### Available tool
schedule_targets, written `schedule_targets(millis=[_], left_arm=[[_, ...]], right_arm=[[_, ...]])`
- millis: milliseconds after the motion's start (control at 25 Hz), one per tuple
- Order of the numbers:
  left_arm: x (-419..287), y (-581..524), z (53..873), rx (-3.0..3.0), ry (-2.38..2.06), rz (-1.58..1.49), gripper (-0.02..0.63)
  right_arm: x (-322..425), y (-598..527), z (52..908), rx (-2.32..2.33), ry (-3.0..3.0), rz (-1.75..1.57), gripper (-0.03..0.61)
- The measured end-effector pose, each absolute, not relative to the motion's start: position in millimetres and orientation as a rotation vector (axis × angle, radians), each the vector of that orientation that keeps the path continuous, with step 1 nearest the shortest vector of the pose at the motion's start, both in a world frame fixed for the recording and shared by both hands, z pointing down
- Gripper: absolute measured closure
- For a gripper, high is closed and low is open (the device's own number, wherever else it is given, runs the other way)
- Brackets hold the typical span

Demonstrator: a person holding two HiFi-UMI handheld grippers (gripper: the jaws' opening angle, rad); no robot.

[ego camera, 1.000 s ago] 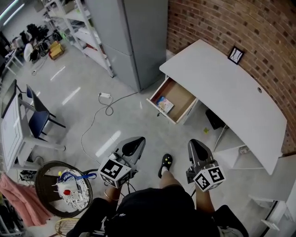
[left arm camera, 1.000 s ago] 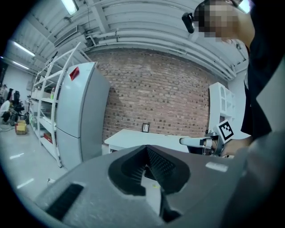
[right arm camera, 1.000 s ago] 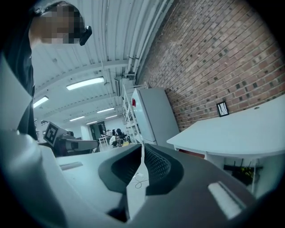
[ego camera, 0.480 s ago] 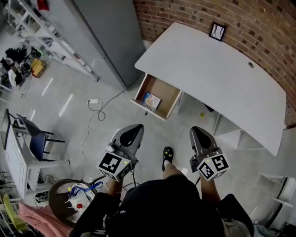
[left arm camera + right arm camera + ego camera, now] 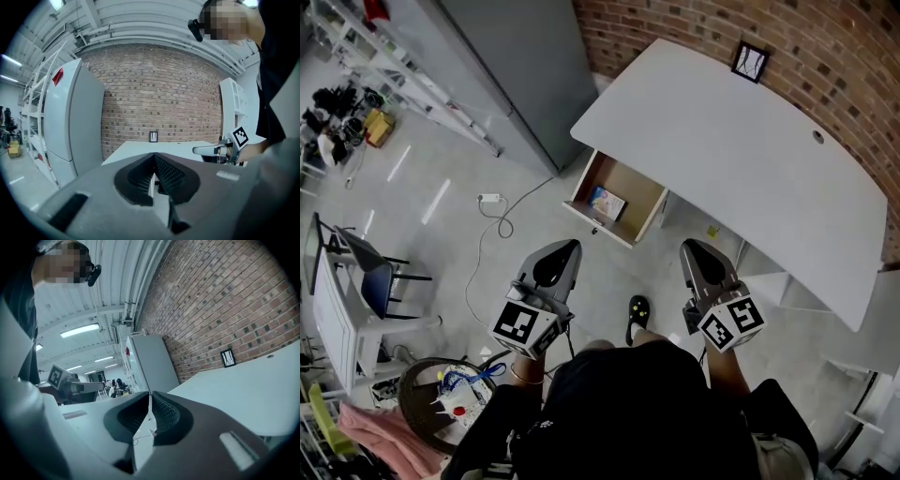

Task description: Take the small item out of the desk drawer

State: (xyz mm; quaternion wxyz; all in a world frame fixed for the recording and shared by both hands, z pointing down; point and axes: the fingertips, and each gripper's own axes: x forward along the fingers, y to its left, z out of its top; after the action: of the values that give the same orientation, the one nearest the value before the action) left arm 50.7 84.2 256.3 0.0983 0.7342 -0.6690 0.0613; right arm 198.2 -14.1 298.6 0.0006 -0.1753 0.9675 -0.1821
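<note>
A white desk (image 5: 741, 159) stands against the brick wall, and its wooden drawer (image 5: 649, 192) is pulled open toward me. A small blue-and-white item (image 5: 607, 202) lies inside the drawer near its left side. My left gripper (image 5: 565, 251) hangs shut and empty below the drawer, well short of it. My right gripper (image 5: 692, 249) is level with it, shut and empty too. The left gripper view has the left gripper (image 5: 153, 159) pointed at the desk top (image 5: 140, 149), with jaws together. In the right gripper view the right gripper (image 5: 150, 399) has its jaws together beside the desk top (image 5: 243, 385).
A tall grey cabinet (image 5: 516, 56) stands left of the desk. A white power strip with its cable (image 5: 491, 200) lies on the floor. A blue chair (image 5: 366, 267) and a round tray of clutter (image 5: 455, 398) are at the lower left. A small framed picture (image 5: 751, 61) sits on the desk.
The view has swung so the desk and drawer sit higher and more central. Both grippers stayed shut and edged slightly toward the drawer.
</note>
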Motion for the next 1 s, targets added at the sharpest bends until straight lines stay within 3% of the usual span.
schedule_targets(millis=[480, 1000], left_arm=[[40, 85, 266, 2.116, -2.021, 0.165, 0.614], [19, 35, 270, 2.287, -1.862, 0.186, 0.614]], right_arm=[[192, -14, 299, -0.491, 3.063, -0.566, 0.565], [192, -25, 306, -0.724, 3.046, -0.576, 0.565]])
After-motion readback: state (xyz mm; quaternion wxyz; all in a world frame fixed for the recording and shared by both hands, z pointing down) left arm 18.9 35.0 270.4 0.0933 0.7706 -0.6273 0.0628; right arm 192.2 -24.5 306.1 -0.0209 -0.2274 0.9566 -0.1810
